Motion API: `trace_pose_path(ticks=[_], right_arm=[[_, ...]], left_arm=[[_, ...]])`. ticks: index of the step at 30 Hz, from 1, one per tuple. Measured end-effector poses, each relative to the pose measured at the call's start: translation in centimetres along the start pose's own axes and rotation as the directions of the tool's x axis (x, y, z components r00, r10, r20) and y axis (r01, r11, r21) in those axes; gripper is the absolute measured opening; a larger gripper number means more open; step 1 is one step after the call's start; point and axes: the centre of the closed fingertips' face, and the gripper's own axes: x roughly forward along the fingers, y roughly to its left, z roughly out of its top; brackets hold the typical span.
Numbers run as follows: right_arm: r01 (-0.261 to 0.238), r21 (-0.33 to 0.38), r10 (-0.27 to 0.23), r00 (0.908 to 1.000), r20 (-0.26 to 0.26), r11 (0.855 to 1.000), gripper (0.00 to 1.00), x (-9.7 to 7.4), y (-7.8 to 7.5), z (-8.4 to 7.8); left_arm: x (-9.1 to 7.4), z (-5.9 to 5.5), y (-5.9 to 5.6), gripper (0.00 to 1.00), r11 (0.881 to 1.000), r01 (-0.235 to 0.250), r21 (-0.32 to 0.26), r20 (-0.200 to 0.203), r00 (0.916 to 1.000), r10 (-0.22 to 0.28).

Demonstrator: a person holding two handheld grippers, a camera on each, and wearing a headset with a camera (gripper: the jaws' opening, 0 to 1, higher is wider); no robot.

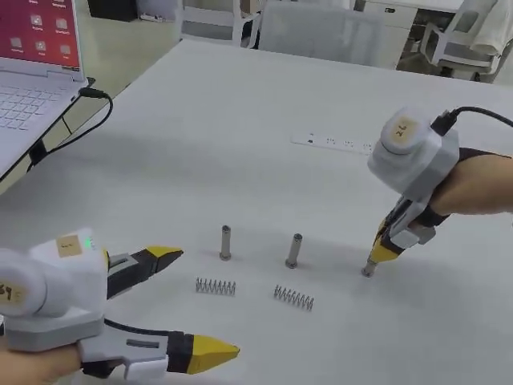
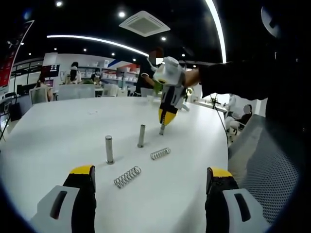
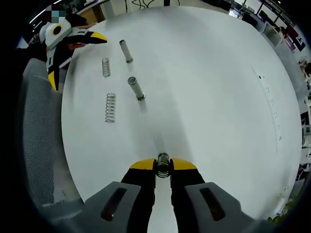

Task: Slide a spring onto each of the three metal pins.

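right gripper (image 3: pixel 163 167): pinched close on the held spring (image 3: pixel 163 164), with only the coil's width between the jaws. tilted tip-down over the third pin (image 1: pixel 369 270) at the right end of the row, seemingly to line the coil's bore up with the pin's axis for a straight drop. cannot tell whether threaded on or just touching the top.

left gripper (image 1: pixel 200 303): spread wide, holding nothing, hovering low over the near-left part of the table (image 1: pixel 264 120), probably kept ready for the next pick.

left spring (image 1: pixel 216 286) and right spring (image 1: pixel 293 297): lying flat on the table, just in front of the left pin (image 1: pixel 225 242) and middle pin (image 1: pixel 294 250). both pins upright on flanged bases, both bare. laid out pair by pair, presumably for a short reach from spring to pin.

judged a third of the way at best: first spring in hand, two to go. upright pins on small feet, so likely to tip under a sideways push; hence a straight downward slide rather than a shove.
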Motion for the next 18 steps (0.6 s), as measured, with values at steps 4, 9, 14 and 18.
trace_pose_path(ticks=[4, 9, 14, 18], right_arm=[[0.000, 0.004, 0.000, 1.0000, -0.003, 1.000, 0.09, 0.7, -0.2, -0.1], [-0.001, 0.007, 0.001, 1.0000, -0.008, 1.000, 0.09, 1.2, -0.3, -0.3], [-0.002, 0.013, 0.002, 0.9999, -0.013, 1.000, 0.09, 1.5, -0.3, -0.5], [-0.002, 0.014, 0.003, 0.9999, -0.010, 1.000, 0.09, 1.4, -0.2, -0.4]], left_arm=[[-0.1, 0.0, 0.0, 0.92, 1.000, -0.002, 0.000, 0.000, 1.0000, 0.002], [0.0, 0.1, 0.0, 0.92, 1.000, -0.003, 0.001, -0.003, 1.0000, 0.003], [0.0, 0.2, 0.0, 0.92, 1.000, -0.004, 0.000, -0.001, 1.0000, 0.004], [0.0, 0.1, 0.0, 0.91, 1.000, -0.004, -0.001, -0.002, 1.0000, 0.004]])
